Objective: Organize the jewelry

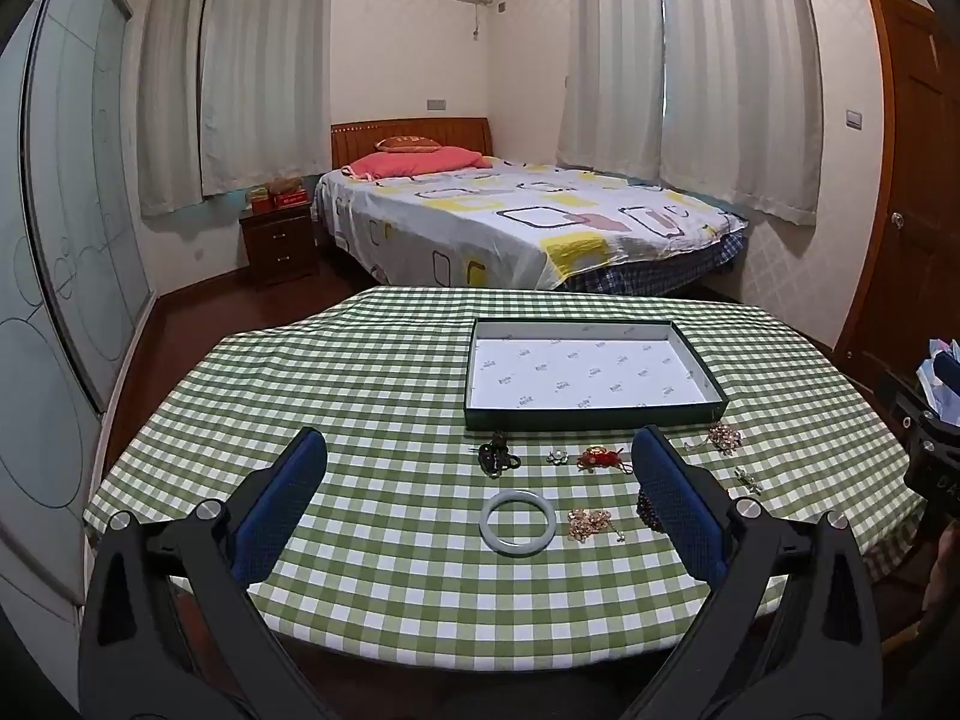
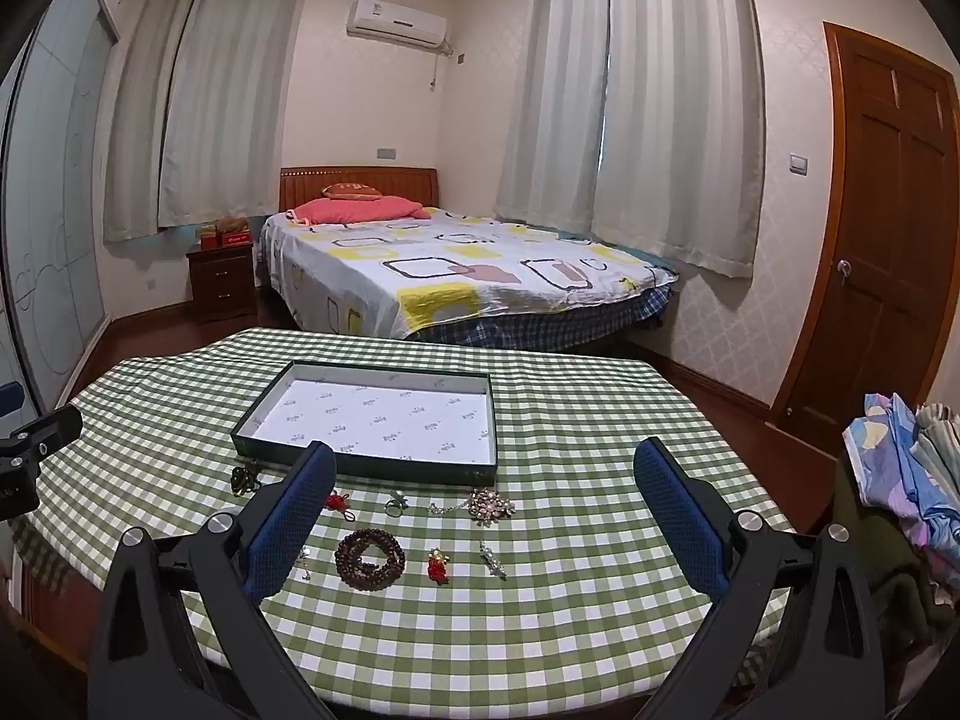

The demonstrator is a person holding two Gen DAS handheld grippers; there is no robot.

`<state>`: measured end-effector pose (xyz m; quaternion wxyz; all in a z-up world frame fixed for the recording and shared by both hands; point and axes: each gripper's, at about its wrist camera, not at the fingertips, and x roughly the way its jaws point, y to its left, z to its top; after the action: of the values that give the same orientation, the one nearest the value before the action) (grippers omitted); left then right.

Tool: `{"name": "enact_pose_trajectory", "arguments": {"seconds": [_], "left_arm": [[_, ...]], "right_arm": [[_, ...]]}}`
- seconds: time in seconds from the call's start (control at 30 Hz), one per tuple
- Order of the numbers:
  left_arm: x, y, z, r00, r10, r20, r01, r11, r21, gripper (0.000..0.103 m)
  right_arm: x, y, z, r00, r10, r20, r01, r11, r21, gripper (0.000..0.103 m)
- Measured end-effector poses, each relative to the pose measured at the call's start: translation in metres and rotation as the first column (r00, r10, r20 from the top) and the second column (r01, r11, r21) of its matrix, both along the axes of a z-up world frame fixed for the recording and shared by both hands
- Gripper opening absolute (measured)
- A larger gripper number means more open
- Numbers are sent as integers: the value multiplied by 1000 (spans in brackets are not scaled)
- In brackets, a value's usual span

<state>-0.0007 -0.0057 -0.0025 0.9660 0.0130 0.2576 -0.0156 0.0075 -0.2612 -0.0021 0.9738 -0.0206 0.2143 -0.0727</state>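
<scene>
Both grippers hang above the near edge of a table spread with a green checked cloth, each with its blue-padded fingers spread wide and gripping nothing. Between the fingers of the left gripper the cloth holds most of the jewelry. From the left: a dark ornament just in front of the tray, a small pale flower-shaped piece, and a red knotted charm beside it. Nearer the camera lie a pale jade bangle, flat on the cloth, and a heap of gold-coloured chain just to its right. Behind the right finger, a dark beaded bracelet is partly hidden in this view.

In the right wrist view, the right gripper frames the same spread from further right. The beaded bracelet lies coiled near the left finger, then a small red pendant, then a slim silver pin. Behind them sit a ring and a sparkling brooch with a thin chain.

An open, shallow tray with a dark rim and white printed lining sits behind the jewelry, with nothing in it. Folded clothes are piled at the far right.
</scene>
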Motion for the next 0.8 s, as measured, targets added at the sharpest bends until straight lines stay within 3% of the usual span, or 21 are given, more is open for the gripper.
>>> {"name": "enact_pose_trajectory", "arguments": {"seconds": [0.8], "left_arm": [[2,4,-1,1000,3,-16,-3,1000,-2,99]], "right_arm": [[-2,1,-4,1000,-1,-8,1,1000,-9,97]]}}
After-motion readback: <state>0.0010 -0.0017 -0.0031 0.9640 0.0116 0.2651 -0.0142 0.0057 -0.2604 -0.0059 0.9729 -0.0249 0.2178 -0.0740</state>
